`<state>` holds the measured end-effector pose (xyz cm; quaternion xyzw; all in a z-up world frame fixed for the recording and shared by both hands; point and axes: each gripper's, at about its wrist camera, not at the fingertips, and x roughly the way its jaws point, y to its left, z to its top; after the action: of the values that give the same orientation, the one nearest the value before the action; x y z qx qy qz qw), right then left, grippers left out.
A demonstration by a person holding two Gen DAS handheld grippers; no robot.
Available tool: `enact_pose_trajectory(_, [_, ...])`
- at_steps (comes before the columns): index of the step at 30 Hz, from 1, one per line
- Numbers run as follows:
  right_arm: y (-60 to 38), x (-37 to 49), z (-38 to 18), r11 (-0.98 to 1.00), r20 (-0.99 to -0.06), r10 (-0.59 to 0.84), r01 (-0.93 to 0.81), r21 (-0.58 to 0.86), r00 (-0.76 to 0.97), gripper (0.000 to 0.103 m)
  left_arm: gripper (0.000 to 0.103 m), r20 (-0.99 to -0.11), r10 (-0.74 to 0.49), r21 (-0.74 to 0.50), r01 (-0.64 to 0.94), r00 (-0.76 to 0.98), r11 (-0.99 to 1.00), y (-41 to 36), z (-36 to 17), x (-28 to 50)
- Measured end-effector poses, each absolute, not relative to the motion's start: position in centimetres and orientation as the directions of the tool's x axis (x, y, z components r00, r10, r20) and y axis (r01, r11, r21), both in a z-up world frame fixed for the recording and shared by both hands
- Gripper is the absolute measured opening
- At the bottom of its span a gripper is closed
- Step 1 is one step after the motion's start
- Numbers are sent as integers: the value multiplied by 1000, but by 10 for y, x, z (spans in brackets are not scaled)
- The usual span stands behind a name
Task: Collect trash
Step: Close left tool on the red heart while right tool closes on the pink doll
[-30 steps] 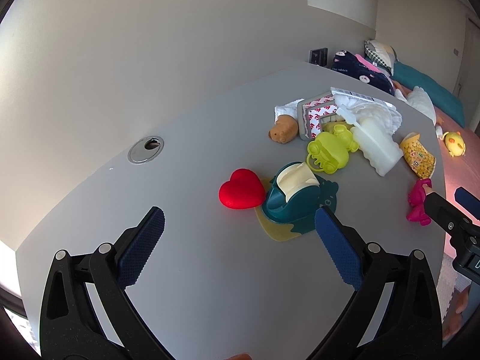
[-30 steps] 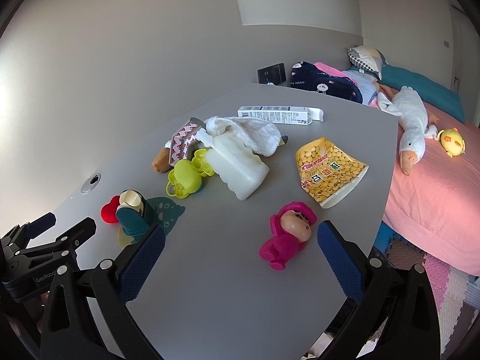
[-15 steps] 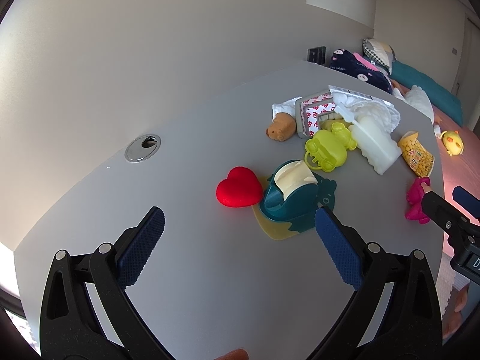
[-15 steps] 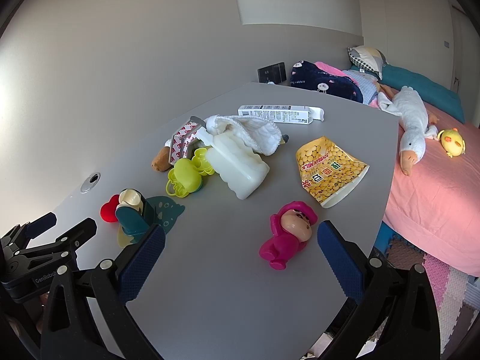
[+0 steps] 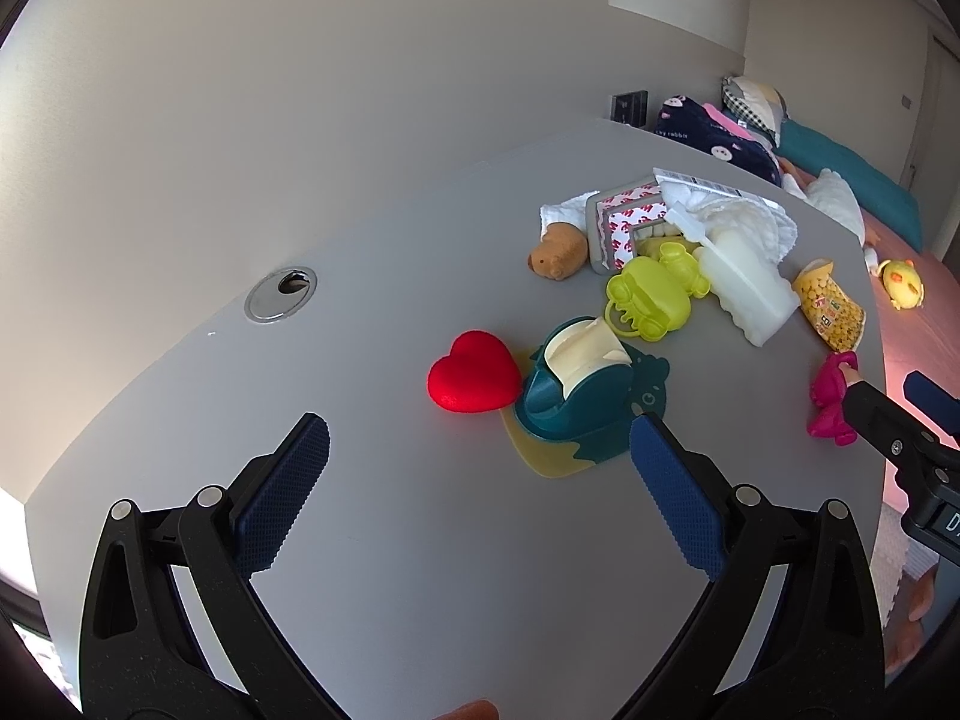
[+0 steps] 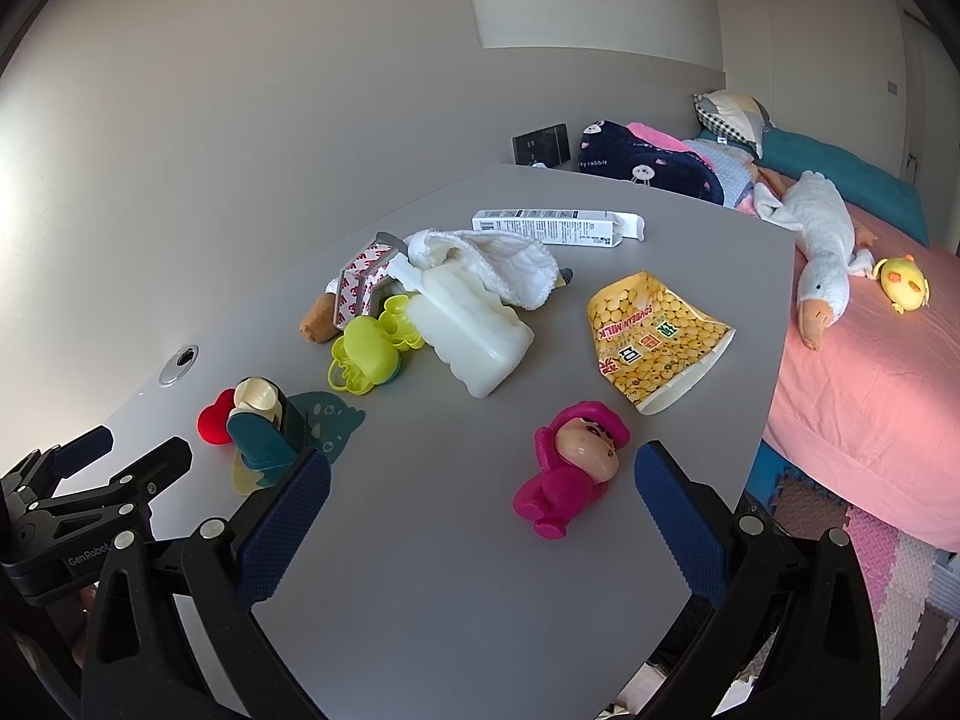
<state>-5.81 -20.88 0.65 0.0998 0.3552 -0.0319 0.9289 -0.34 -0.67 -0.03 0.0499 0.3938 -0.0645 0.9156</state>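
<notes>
Hovering over the grey counter point(image 6: 456, 570), my left tongs point(image 5: 480, 480) and right tongs point(image 6: 483, 510) both gape wide, holding nothing. Trash lies mid-frame in the right wrist view: a yellow soybean-milk pouch point(image 6: 651, 342) right of centre, a white carton point(image 6: 552, 228) above it near the counter's far edge, and a crumpled white cloth point(image 6: 498, 264) draped on a milky plastic bottle point(image 6: 474, 336). A pink figurine point(image 6: 570, 468) sits between my right tongs; a red heart point(image 5: 474, 372) touches a teal tape dispenser point(image 5: 576, 390) at centre of the left view.
</notes>
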Motion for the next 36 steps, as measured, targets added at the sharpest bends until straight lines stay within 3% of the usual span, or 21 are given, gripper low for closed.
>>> enact_pose_trajectory(21, [-242,-42,-11,974,-692,15,145,172,722,100,97,-756,-50,39,121,653,992,8,-16,15])
enact_pose_trajectory(29, [-241,-22,-33,975,-739,7,161,155,673,73,97,-769,-66,7,111,636,994,18,-24,32])
enact_pose_trajectory(36, [-242,-11,-44,976,-748,-14,174,135,663,63,97,-774,-92,-17,125,626,992,22,-35,50])
